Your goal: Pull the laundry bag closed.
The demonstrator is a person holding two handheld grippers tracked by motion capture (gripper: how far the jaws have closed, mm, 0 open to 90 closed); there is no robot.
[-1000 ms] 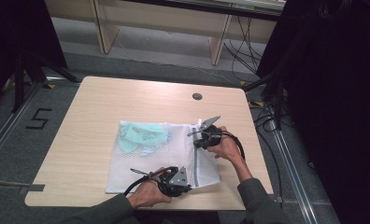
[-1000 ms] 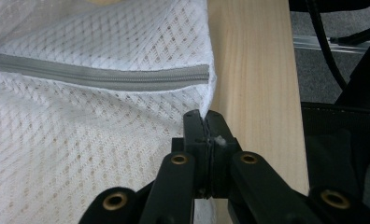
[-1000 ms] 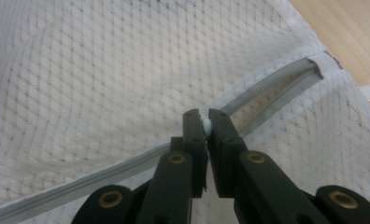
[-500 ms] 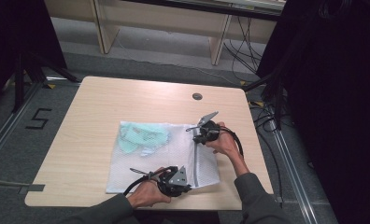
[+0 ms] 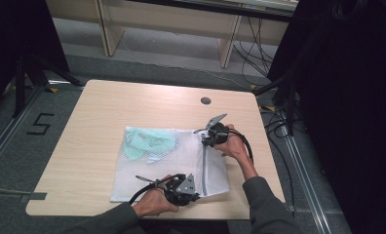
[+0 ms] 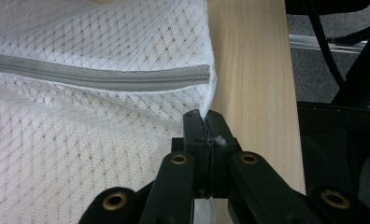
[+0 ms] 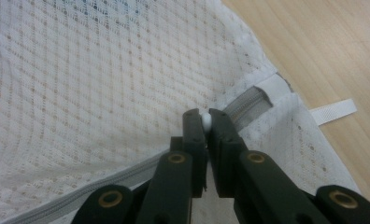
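Pinching the near corner of a white mesh laundry bag (image 5: 166, 168), the left gripper (image 6: 205, 122) holds its jaws clamped on the fabric by the grey zipper (image 6: 99, 77). Farther up the table (image 5: 132, 105), the right gripper (image 7: 205, 120) is closed on the white zipper pull (image 7: 205, 121); green cloth (image 5: 144, 141) shows inside.

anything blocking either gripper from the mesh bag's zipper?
Nothing visible. The right gripper is already shut on the white zipper pull at the far end of the zipper. The left gripper pinches the white mesh laundry bag at its near corner, just below the zipper's closed end.
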